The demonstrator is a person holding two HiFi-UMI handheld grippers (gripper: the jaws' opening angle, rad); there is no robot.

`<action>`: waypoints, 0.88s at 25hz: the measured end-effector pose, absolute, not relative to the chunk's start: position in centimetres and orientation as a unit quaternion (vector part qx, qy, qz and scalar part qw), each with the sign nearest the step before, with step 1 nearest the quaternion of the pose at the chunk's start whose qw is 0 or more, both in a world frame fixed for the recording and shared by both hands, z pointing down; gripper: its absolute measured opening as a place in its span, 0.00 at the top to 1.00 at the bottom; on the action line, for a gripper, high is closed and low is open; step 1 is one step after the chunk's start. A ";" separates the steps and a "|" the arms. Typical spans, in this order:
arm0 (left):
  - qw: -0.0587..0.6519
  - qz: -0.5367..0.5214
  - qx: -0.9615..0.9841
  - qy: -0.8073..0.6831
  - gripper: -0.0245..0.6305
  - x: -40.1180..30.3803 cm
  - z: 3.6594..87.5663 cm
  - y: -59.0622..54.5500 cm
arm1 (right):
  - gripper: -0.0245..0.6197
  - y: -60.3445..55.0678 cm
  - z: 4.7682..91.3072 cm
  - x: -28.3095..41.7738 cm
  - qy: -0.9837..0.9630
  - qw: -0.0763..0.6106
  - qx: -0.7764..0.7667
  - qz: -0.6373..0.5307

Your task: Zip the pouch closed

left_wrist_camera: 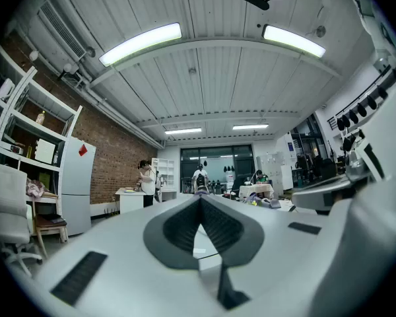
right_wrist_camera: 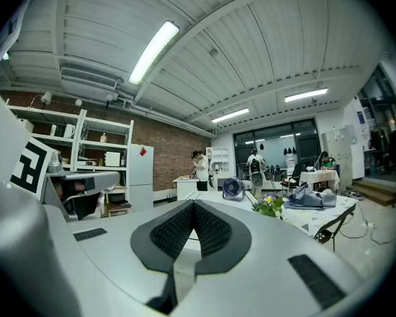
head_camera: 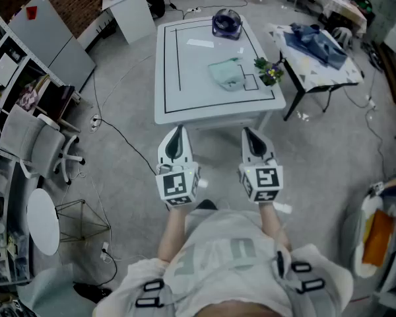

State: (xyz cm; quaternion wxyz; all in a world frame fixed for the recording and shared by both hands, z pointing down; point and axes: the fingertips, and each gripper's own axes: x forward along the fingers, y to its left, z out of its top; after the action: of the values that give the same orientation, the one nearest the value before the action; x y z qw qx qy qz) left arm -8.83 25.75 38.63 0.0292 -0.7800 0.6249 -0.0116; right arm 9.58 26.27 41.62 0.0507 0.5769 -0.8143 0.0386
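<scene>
A pale green pouch [head_camera: 226, 72] lies flat on the white table [head_camera: 185, 78], right of its middle. I cannot make out its zip from here. Both grippers are held level in front of the table's near edge, well short of the pouch. The left gripper [head_camera: 179, 131] is shut with nothing in it, and its own view shows the dark pads [left_wrist_camera: 178, 226] meeting at the tip. The right gripper [head_camera: 249, 133] is shut and empty as well, its pads [right_wrist_camera: 214, 230] pressed together. Neither gripper view shows the pouch.
A small blue fan [head_camera: 227, 24] stands at the table's far edge, also the fan [right_wrist_camera: 233, 188] ahead of the right gripper. A flower bunch [head_camera: 269, 71] sits at the right rim, a white card [head_camera: 200, 43] near the back. A side table with blue cloth [head_camera: 315, 41] stands right, a chair [head_camera: 43, 144] left.
</scene>
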 end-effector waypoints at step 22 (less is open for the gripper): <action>-0.003 -0.011 -0.779 0.627 0.95 -8.2 40.7 25.3 | 0.95 26.5 44.1 10.8 -0.816 0.027 0.569 0.097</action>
State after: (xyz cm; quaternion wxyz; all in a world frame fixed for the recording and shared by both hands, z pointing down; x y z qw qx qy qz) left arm -8.23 25.28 40.70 -0.0027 -0.7786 0.6274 -0.0106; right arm 10.85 26.45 44.12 0.0272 0.5693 -0.8159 0.0969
